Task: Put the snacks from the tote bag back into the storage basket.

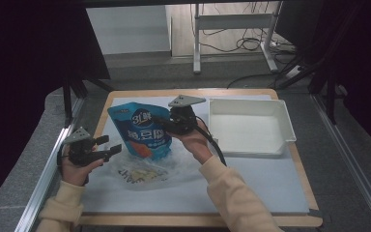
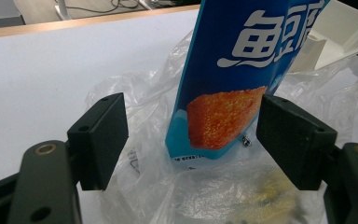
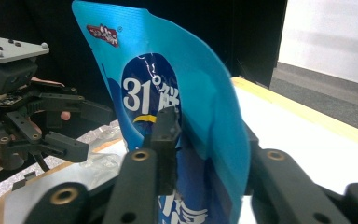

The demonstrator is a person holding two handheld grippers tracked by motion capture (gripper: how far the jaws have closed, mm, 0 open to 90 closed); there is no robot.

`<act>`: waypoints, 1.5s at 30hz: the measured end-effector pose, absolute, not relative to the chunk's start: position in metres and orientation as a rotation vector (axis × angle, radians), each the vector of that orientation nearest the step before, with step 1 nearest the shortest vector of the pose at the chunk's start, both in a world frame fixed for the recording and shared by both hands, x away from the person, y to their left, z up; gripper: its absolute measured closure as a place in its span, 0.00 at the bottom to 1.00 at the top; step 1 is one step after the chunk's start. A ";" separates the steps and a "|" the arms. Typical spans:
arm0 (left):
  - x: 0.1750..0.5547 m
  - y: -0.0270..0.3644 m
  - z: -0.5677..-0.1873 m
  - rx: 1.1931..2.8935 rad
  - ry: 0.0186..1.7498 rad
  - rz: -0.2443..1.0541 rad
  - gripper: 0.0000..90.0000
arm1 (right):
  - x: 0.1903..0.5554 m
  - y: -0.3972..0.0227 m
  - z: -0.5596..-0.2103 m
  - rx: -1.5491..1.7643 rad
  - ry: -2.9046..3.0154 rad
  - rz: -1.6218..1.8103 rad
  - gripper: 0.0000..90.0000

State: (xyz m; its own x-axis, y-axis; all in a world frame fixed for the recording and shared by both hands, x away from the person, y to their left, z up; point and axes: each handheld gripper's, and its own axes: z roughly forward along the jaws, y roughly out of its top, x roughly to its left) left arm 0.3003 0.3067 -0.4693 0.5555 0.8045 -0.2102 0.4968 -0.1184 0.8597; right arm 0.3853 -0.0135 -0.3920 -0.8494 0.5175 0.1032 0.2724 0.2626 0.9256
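Observation:
A blue snack pouch (image 1: 142, 130) with an orange food picture stands upright, its lower end against a crumpled clear plastic bag (image 1: 140, 174) on the white mat. My right gripper (image 1: 166, 124) is shut on the pouch's right edge; in the right gripper view a pad presses the pouch (image 3: 186, 84) at the right gripper (image 3: 205, 140). My left gripper (image 1: 108, 145) stands open at the left. In the left gripper view its jaws flank the pouch (image 2: 233, 79) without touching, the left gripper (image 2: 191, 140) over the plastic bag (image 2: 140, 93).
A white tray (image 1: 244, 100) sits at the back right of the mat (image 1: 261, 179), which lies on a wooden-edged table. Something yellowish lies inside the plastic bag. Dark curtains hang at both sides, and a desk frame with cables stands beyond the table.

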 end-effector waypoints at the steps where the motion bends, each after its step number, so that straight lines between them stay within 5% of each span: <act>1: 0.300 0.307 -0.469 1.775 1.079 0.379 0.29 | 0.386 -0.013 -0.392 0.735 2.314 1.620 0.80; 11: 0.301 0.307 -0.471 1.777 1.083 0.375 0.29 | 0.393 -0.015 -0.393 0.697 2.357 1.664 0.96; 45: 0.304 0.310 -0.478 1.791 1.106 0.366 0.29 | 0.384 -0.005 -0.394 0.722 2.296 1.761 0.98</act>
